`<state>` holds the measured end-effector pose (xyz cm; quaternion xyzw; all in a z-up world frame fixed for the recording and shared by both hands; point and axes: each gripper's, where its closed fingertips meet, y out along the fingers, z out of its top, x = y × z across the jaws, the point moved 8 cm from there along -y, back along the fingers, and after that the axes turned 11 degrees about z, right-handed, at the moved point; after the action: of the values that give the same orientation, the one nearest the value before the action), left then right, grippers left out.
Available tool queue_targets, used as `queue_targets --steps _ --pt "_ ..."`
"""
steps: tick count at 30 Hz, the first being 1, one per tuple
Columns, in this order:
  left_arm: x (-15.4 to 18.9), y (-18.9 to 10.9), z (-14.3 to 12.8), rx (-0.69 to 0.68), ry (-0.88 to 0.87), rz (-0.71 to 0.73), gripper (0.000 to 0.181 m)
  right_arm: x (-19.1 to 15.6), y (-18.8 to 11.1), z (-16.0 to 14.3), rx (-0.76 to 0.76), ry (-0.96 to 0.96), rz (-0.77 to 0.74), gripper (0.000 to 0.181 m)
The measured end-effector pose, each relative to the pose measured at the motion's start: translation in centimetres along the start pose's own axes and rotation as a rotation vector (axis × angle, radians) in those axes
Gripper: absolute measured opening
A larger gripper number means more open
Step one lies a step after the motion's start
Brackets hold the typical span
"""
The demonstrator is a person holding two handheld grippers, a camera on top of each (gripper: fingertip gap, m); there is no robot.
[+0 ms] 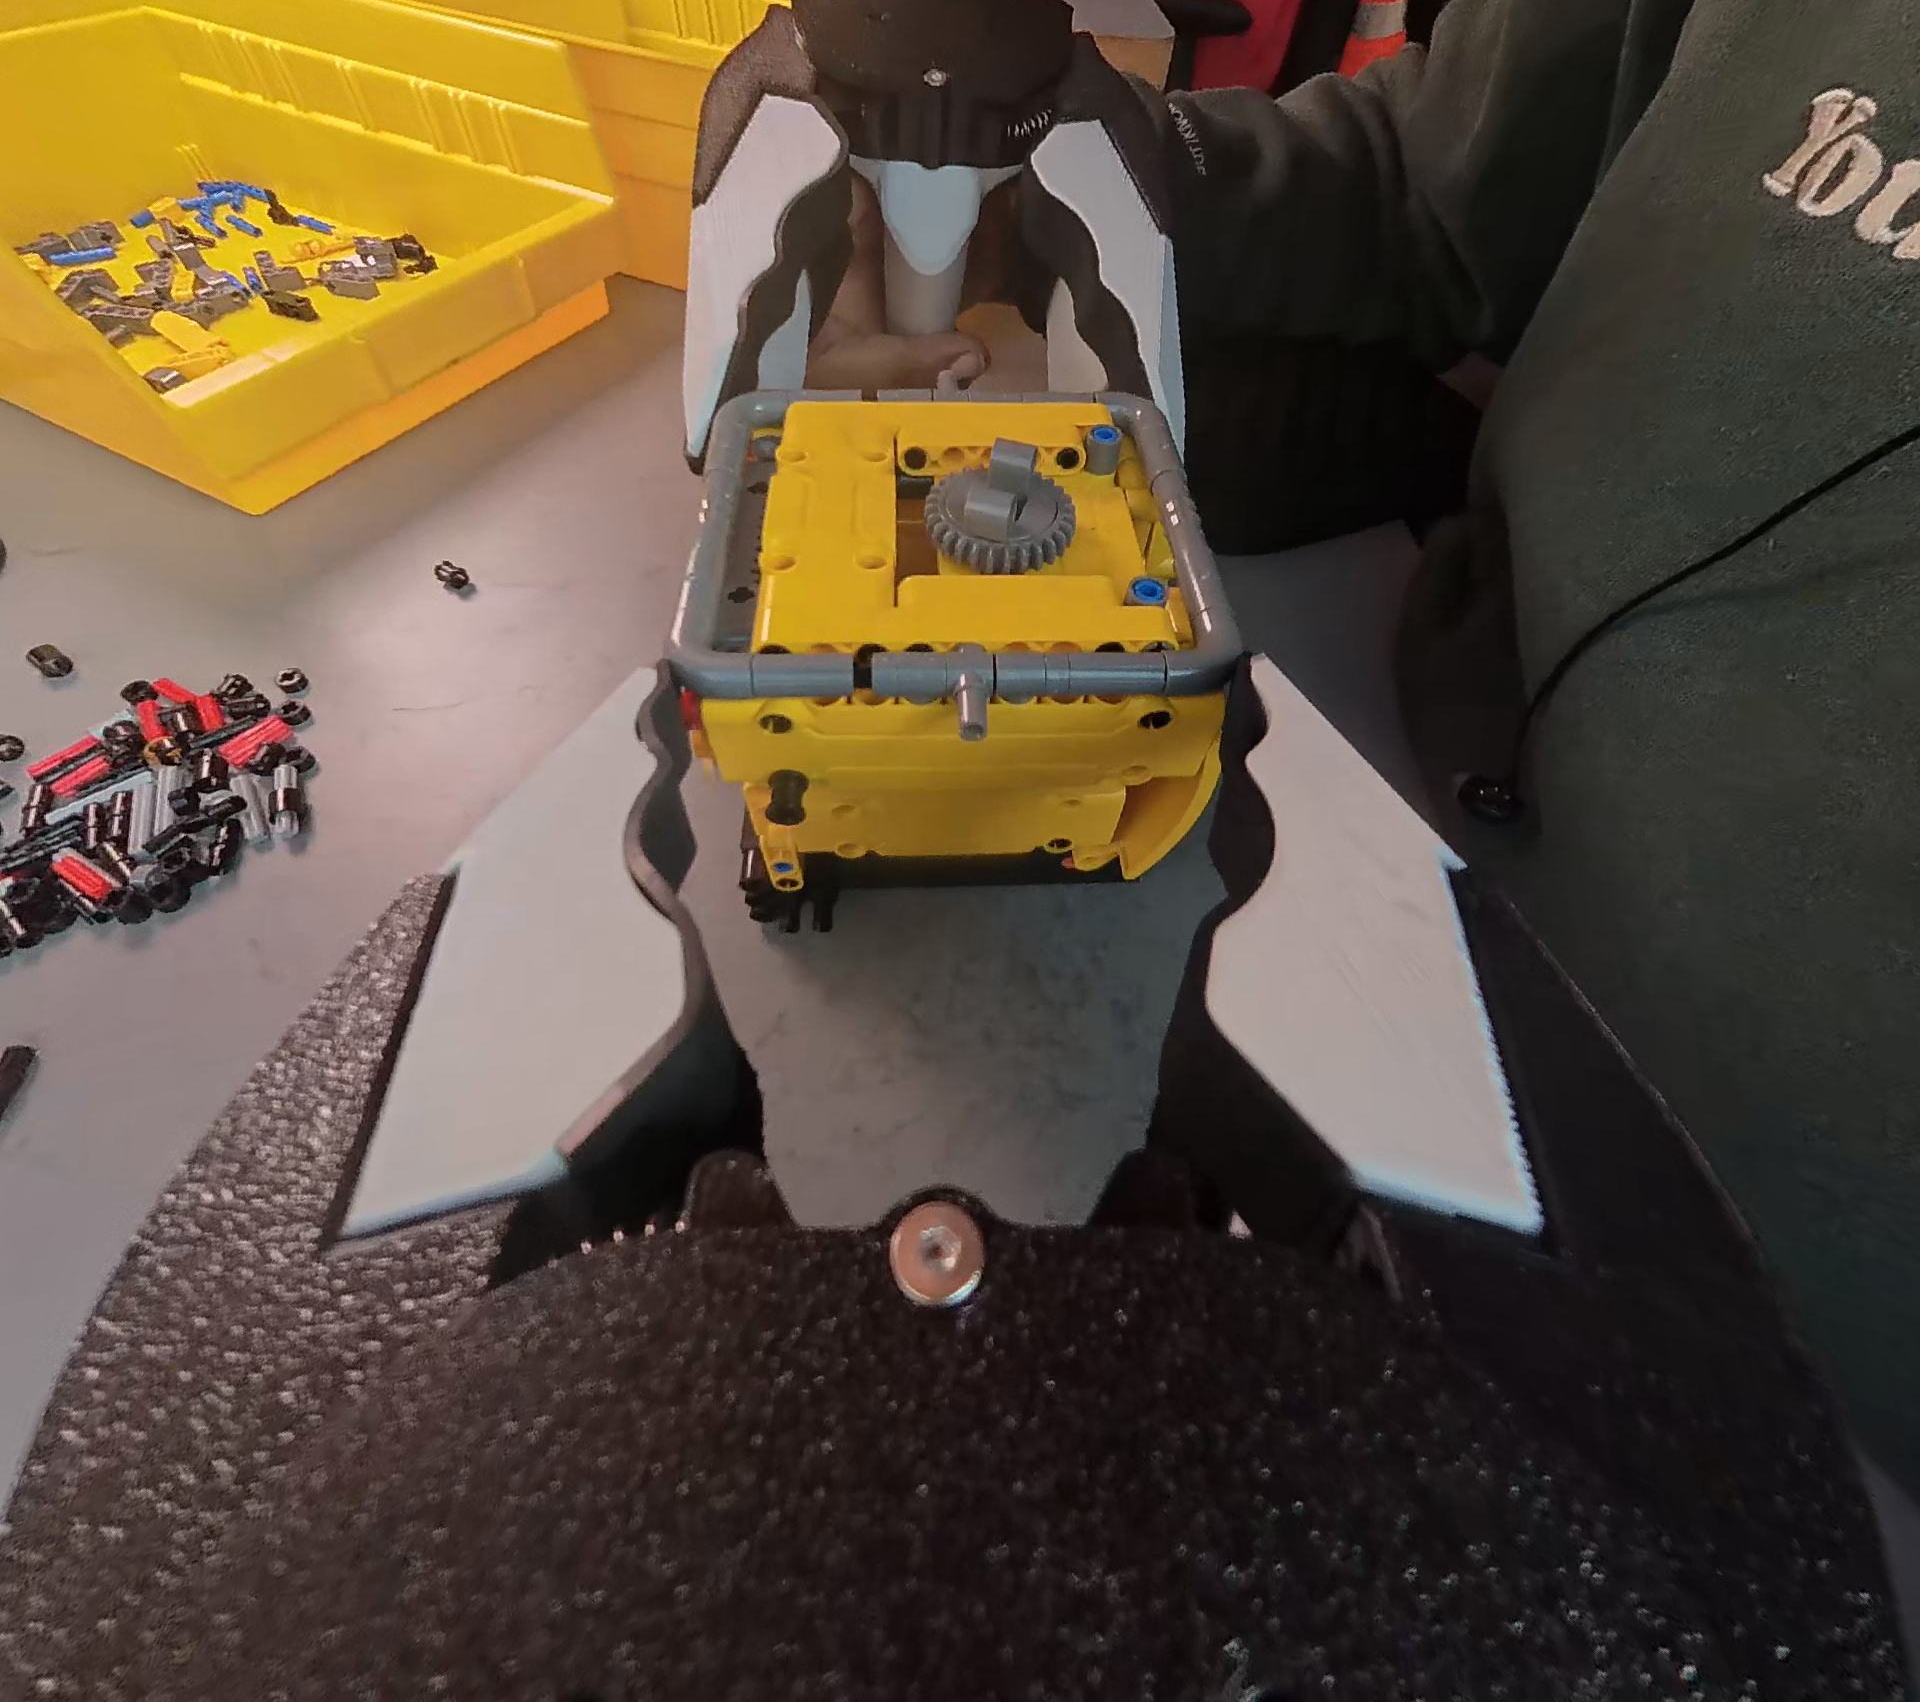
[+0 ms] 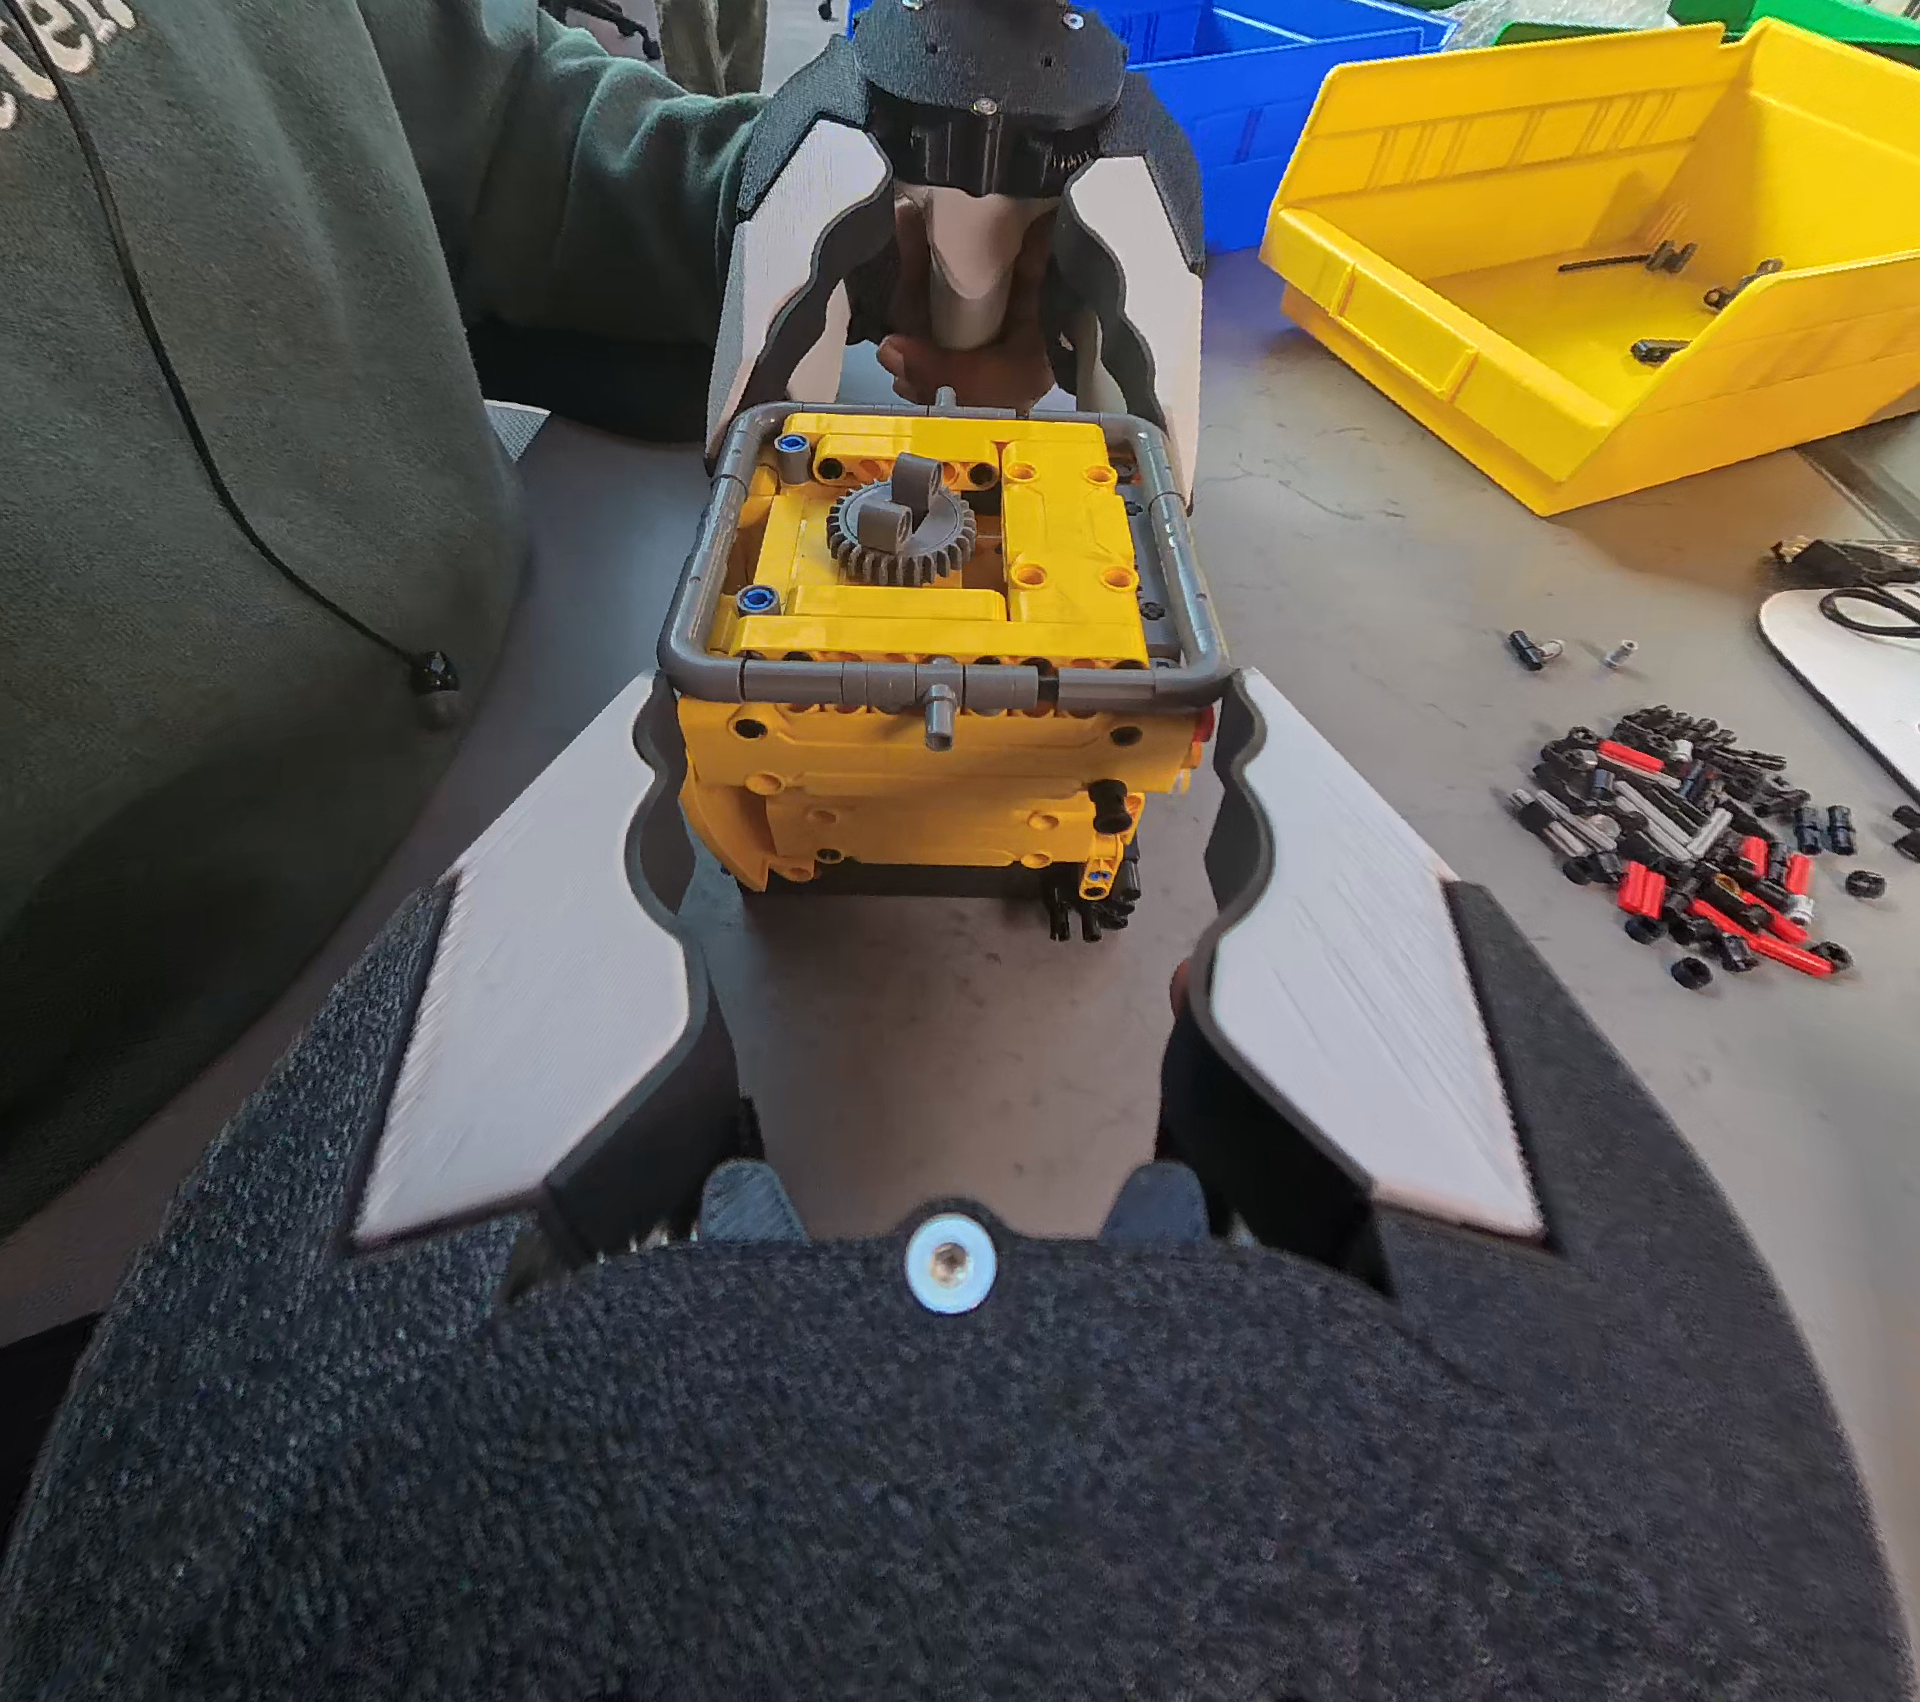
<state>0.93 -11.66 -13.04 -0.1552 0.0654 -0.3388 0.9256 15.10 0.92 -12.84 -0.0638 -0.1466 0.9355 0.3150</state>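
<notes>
On the grey table (image 1: pixel 935 1029), between 2 grippers facing each other, sits a yellow model (image 1: pixel 935 572) built of toy bricks, boxy, upright, ringed at the top by a grey rail (image 1: pixel 935 673) and crowned with a grey gear (image 1: pixel 1003 525). Left gripper (image 1: pixel 956 717): spread wide around the near end of the model, both tips touching the rail's corners, seemingly clamped on it. Right gripper (image 2: pixel 951 707): same wide spread at the opposite end, tips likewise against the rail corners, apparently gripping too. Appears to rest on the table on its black underside, though hard to tell whether the full weight is down. Near the model, on one side, lies a loose pile of small pieces (image 1: pixel 135 800) in red, black and grey, with a few strays scattered just beyond. Farther off on that side stands a yellow bin (image 1: pixel 343 426) holding blue, grey and black bits. On the other side, well apart, stands a second yellow bin (image 2: pixel 1455 364) with only a few black pieces, and behind it a blue bin (image 2: pixel 1247 52). Close along one flank, a green sweatshirt (image 1: pixel 1714 509) and sleeve.
</notes>
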Motion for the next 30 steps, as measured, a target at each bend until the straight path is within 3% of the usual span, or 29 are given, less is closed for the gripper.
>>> queue_targets --steps 30 --pt "0.82 0.01 -0.07 0.029 0.025 0.049 0.099 -0.49 -0.15 -0.07 0.039 -0.025 0.009 0.099"
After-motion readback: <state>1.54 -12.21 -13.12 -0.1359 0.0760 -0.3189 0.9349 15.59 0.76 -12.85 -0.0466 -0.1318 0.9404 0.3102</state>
